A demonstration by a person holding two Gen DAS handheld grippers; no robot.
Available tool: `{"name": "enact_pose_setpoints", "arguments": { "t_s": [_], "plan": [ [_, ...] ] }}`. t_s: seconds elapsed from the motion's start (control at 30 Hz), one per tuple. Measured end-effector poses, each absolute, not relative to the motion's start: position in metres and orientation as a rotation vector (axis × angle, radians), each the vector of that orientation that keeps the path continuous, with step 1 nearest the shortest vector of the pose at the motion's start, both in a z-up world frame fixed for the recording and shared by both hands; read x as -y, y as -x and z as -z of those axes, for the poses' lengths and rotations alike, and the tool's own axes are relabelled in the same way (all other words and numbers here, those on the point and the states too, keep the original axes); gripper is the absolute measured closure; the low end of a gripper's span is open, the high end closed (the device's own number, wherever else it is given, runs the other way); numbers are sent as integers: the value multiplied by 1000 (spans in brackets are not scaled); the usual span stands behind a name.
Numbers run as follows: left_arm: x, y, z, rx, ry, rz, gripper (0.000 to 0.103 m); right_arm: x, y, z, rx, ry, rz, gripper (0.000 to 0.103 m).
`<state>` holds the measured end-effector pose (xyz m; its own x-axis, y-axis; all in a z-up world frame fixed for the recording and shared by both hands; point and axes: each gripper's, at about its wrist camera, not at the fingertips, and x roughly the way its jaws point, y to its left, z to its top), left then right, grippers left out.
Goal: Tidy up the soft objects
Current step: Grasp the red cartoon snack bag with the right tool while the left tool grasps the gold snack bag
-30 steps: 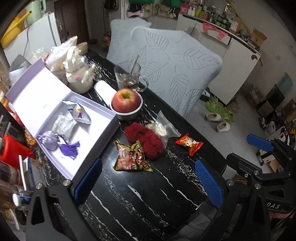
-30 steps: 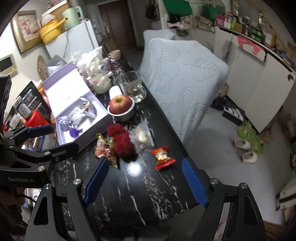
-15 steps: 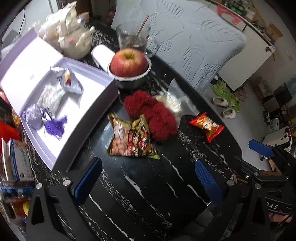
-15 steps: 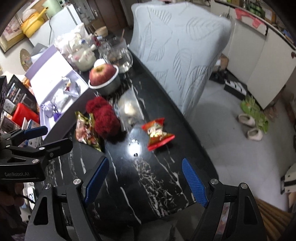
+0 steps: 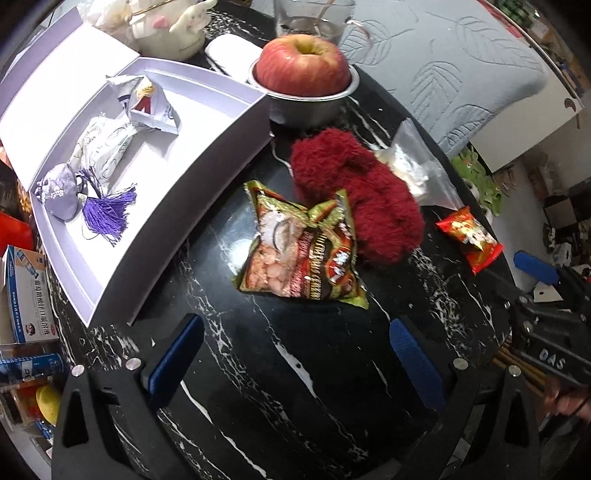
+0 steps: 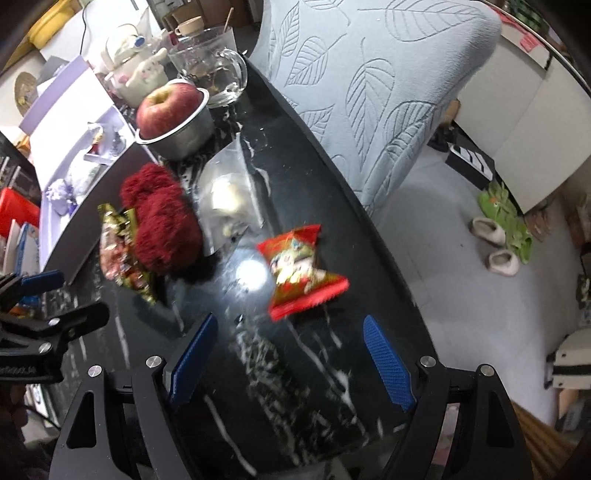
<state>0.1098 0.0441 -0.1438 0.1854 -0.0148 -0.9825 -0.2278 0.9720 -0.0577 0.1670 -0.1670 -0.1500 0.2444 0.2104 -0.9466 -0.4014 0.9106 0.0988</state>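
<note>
On the black marble table (image 5: 295,369) lie a green-and-red snack bag (image 5: 299,251), a fuzzy red soft object (image 5: 358,199), a clear plastic bag (image 5: 417,170) and a small red packet (image 5: 469,236). My left gripper (image 5: 295,354) is open and empty, just short of the green snack bag. My right gripper (image 6: 291,354) is open and empty, just short of the red packet (image 6: 299,269). The fuzzy red object (image 6: 159,221) and clear bag (image 6: 229,195) lie beyond it. An open white box (image 5: 173,184) at the left holds a purple tasselled sachet (image 5: 62,188) and small pouches.
An apple in a metal bowl (image 5: 306,92) stands behind the red object, with a glass mug (image 6: 210,74) and a white plush toy (image 5: 166,29) further back. A grey cushioned chair (image 6: 369,92) flanks the table's right edge. Boxes and clutter (image 5: 29,295) crowd the left.
Both grippers have moved forward and down toward the table, so the items look larger. The left closed in on the green snack bag, the right on the red packet. Jaws stayed open.
</note>
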Motion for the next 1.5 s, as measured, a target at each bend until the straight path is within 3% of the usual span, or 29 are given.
{"name": "enact_pose_setpoints", "arguments": {
  "t_s": [0.2,0.4,0.5,1.5],
  "plan": [
    [-56,-117,154,-1395,250,-176,0,154,-192,169,-1287,233,-428,24],
    [-64,-121,156,-1386,264,-177,0,143,-204,191,-1352,285,-466,52],
    [-68,-124,158,-1384,274,-179,0,139,-204,190,-1326,330,-481,72],
    [-37,-174,208,-1416,202,-95,0,140,-205,186,-1353,285,-502,72]
  ]
}}
